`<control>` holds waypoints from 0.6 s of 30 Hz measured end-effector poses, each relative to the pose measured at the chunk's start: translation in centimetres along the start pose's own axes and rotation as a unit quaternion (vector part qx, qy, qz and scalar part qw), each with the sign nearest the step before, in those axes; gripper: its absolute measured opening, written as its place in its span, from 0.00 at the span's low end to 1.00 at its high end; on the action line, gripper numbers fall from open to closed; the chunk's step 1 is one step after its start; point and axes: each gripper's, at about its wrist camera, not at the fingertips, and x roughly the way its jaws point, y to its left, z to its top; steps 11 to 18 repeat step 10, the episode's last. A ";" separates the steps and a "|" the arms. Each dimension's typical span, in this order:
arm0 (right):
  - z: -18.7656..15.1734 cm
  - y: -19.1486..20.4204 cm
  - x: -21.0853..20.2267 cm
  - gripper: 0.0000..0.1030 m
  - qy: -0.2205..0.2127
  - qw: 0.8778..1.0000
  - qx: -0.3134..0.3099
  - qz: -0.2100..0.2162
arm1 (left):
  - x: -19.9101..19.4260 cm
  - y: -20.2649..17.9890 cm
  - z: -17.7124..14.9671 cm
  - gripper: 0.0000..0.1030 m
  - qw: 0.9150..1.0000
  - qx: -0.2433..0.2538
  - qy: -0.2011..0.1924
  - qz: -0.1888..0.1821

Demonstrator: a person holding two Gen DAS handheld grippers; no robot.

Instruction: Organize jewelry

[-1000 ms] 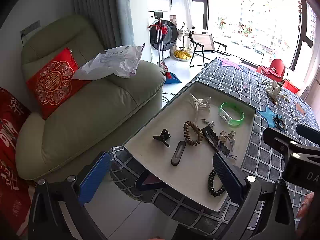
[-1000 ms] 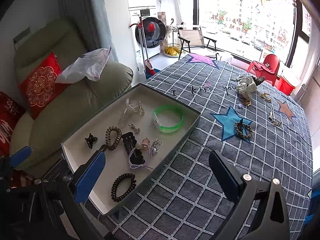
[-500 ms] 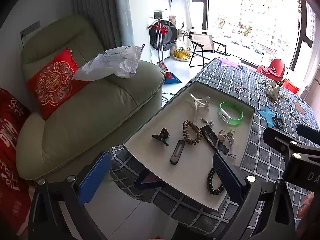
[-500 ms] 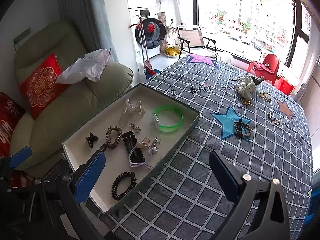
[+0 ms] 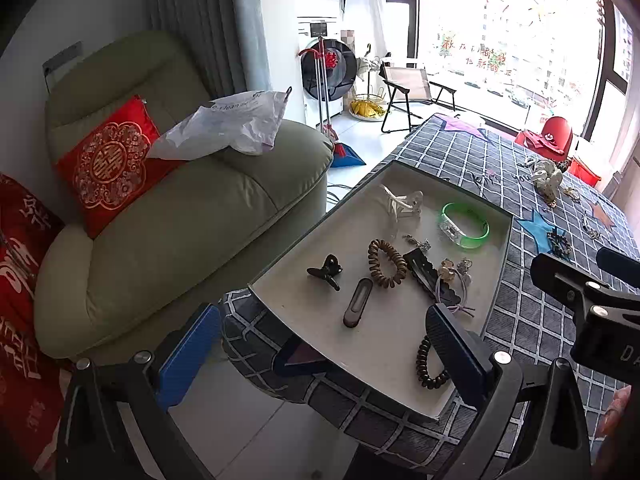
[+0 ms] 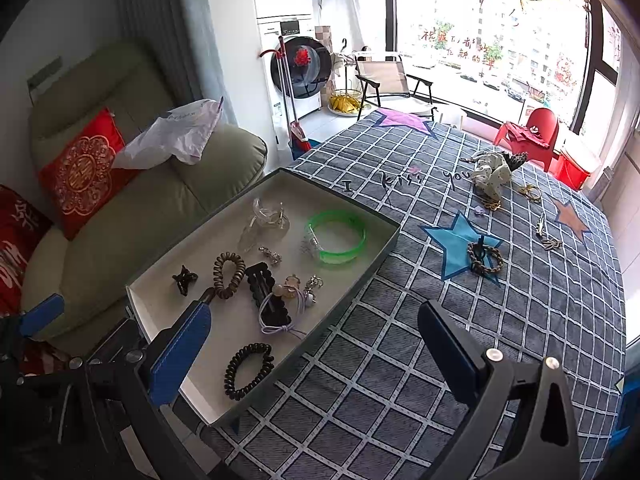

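A shallow white tray (image 6: 154, 300) (image 5: 288, 292) lies on the checked cloth at the table's near-left corner. It holds a green bangle (image 6: 338, 238) (image 5: 466, 226), a brown coil hair tie (image 6: 229, 270), a black coil tie (image 6: 248, 370), a black claw clip (image 6: 185, 278), a dark barrette (image 5: 357, 307) and a clear clip (image 6: 266, 220). A beaded bracelet (image 6: 485, 258), a scrunchie (image 6: 494, 174) and chains (image 6: 546, 236) lie loose on the cloth. My left gripper (image 5: 320, 350) and my right gripper (image 6: 312, 354) are open and empty above the tray's near end.
A green armchair (image 5: 180, 208) with a red cushion (image 5: 110, 160) and a plastic bag (image 5: 224, 128) stands left of the table. A washing machine (image 6: 294, 68), a folding chair (image 6: 390, 80) and a red stool (image 6: 536, 136) stand by the window.
Both grippers have drifted very slightly; the views shift a little. Nothing was taken hold of or let go.
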 end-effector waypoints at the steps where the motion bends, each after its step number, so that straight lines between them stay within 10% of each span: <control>1: 0.0 0.0 0.0 1.00 0.000 1.000 0.000 0.000 | 0.0 0.0 0.0 1.00 1.000 -0.001 0.001 -0.001; 18: -0.1 0.1 -0.3 1.00 0.000 1.000 0.002 0.001 | 0.1 0.0 -0.1 1.00 1.000 -0.002 -0.001 0.002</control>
